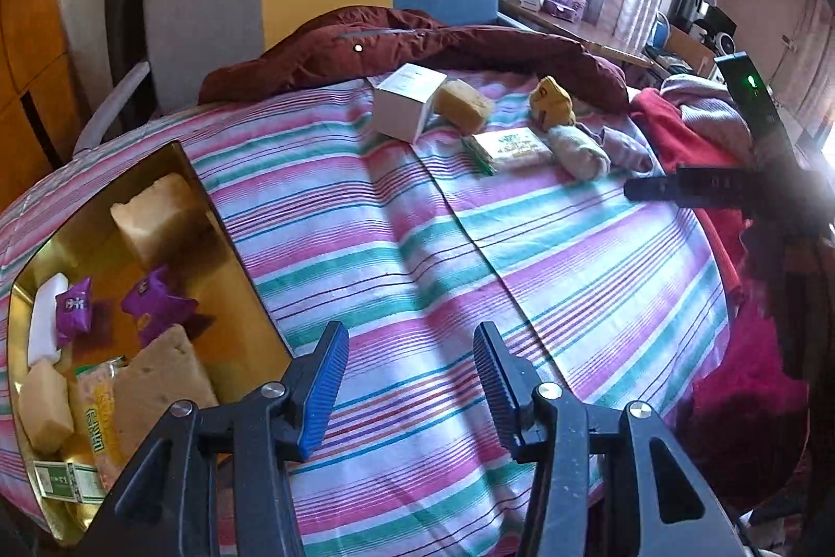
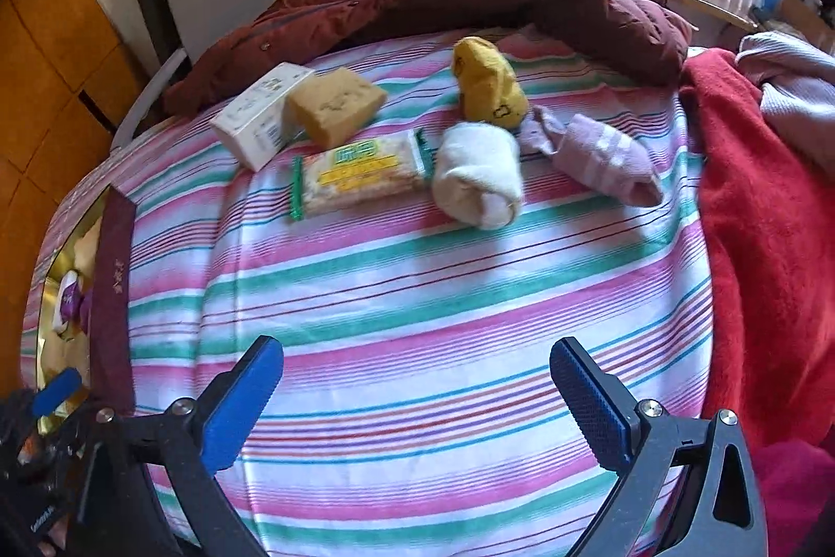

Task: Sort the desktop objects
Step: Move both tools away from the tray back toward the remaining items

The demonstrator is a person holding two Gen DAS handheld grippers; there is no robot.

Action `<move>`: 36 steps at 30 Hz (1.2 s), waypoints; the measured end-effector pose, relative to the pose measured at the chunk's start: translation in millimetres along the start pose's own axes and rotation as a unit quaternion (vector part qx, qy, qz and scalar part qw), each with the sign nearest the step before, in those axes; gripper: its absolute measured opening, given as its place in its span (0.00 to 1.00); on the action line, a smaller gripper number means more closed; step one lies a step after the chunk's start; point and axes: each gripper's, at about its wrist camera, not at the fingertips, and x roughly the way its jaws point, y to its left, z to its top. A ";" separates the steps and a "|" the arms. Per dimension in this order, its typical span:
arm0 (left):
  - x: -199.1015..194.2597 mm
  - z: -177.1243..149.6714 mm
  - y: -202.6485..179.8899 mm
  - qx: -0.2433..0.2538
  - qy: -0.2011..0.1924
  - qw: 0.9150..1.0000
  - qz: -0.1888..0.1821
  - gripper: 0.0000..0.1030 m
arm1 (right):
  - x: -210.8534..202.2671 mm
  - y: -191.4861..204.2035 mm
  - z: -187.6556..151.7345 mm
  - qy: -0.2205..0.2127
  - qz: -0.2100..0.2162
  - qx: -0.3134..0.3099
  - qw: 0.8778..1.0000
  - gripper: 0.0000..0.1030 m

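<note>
Sorting approx. half done on a striped bed [image 2: 417, 296]: the gold tray [image 1: 209, 212] at its left edge already holds sponges, purple snack packs, a white bar & green boxes. Left to sort, all well beyond the tray toward the maroon jacket [image 2: 469, 3]: white box [image 2: 255, 118], tan sponge [image 2: 334, 105], cracker pack [image 2: 360, 173], yellow sock [image 2: 488, 82], white sock roll [image 2: 477, 181], lilac sock [image 2: 600, 157]. Left hand-held gripper [image 1: 412, 379], just right of the tray, jaws apart, nothing between them; right hand-held gripper [image 2: 417, 405] wide open, also carrying nothing, nearer the remaining items.
</note>
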 end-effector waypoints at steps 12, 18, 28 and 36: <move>13.6 6.4 -5.3 0.008 0.016 1.000 -0.009 0.49 | -8.6 -55.5 45.5 -0.080 0.029 0.067 0.994 0.84; 22.8 10.4 -3.2 0.002 0.028 1.000 -0.011 0.49 | 11.3 -100.6 71.8 -0.078 -0.016 0.104 0.991 0.85; 39.7 21.9 -9.6 0.002 0.045 0.999 -0.007 0.49 | 68.1 -149.4 93.3 -0.074 -0.036 0.194 0.977 1.00; 47.3 54.3 -15.4 -0.004 0.034 0.999 -0.012 0.49 | 86.0 -121.9 99.6 -0.055 -0.075 0.140 0.986 1.00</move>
